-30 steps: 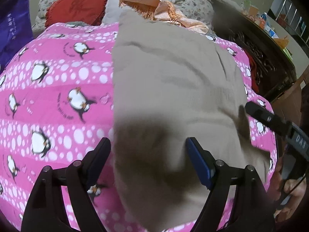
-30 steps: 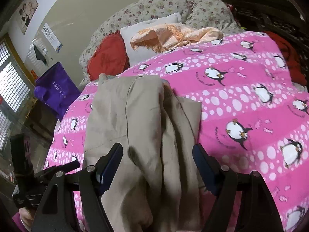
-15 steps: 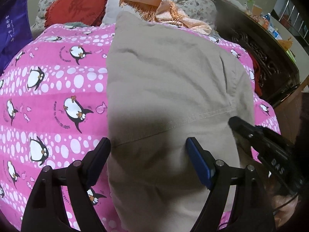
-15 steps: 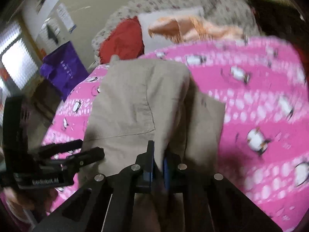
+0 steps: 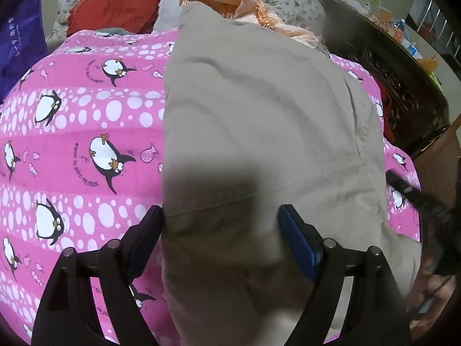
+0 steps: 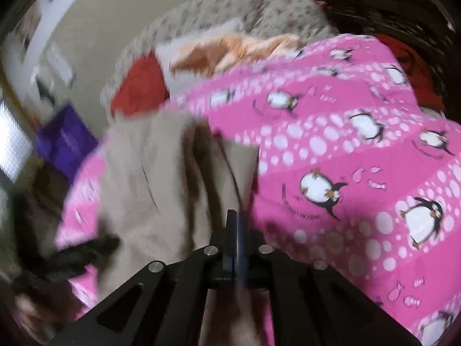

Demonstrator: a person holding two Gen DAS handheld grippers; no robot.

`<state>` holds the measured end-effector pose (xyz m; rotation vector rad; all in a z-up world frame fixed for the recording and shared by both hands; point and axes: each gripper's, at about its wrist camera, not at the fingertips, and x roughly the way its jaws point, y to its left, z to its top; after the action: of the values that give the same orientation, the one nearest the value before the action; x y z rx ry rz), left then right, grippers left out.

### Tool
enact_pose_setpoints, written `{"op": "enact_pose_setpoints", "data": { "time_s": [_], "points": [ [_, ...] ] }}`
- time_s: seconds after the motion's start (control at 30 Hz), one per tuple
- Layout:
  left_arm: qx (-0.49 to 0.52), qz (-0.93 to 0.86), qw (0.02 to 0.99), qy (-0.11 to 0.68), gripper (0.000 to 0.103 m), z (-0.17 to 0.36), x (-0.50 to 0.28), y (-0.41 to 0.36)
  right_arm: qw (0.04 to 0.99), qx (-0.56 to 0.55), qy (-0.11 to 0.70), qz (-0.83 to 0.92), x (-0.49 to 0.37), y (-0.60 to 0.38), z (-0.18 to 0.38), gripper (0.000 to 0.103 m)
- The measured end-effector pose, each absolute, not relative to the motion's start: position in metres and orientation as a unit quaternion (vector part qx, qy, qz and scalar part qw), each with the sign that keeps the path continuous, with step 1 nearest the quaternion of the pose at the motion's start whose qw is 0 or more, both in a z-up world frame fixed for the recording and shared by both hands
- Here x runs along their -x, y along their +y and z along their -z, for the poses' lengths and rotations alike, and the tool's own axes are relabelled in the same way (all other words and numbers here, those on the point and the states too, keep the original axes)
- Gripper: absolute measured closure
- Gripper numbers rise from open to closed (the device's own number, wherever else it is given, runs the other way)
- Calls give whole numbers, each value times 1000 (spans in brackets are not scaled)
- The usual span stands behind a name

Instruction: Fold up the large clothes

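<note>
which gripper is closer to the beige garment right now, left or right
Right. The right gripper has its jaws pinched together on a fold of the beige garment. The left gripper is wide open, straddling the garment's near-left edge without gripping it.

Soft indoor light, fisheye-warped edges, right view motion-blurred

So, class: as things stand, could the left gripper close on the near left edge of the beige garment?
Probably yes. The left gripper has its jaws wide open over the beige garment, and nothing lies on that edge.
</note>
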<state>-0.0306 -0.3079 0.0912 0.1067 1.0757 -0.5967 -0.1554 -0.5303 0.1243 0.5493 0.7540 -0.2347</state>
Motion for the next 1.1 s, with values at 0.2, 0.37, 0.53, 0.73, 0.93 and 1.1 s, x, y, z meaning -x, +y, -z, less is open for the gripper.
{"op": "enact_pose_setpoints", "data": {
  "time_s": [0.2,0.37,0.53,0.73,0.93,1.1],
  "points": [
    [-47,274,819,503,20,-92,34,-312,908,-217,353,63,121,-500,-159,40],
    [-54,274,815,507,20,-95,36,-307,889,-137,421,113,74,-483,-123,89],
    [-64,270,815,508,20,-93,37,-303,879,-163,430,130,75,-500,-83,90],
    [-54,269,817,508,20,-89,37,-303,886,-202,412,74,127,-494,-134,71],
    [-52,265,821,503,20,-87,44,-306,878,-138,454,57,158,-454,-119,58],
    [-64,273,819,501,20,-85,53,-310,863,-143,478,86,172,-454,-66,62]
  ]
}}
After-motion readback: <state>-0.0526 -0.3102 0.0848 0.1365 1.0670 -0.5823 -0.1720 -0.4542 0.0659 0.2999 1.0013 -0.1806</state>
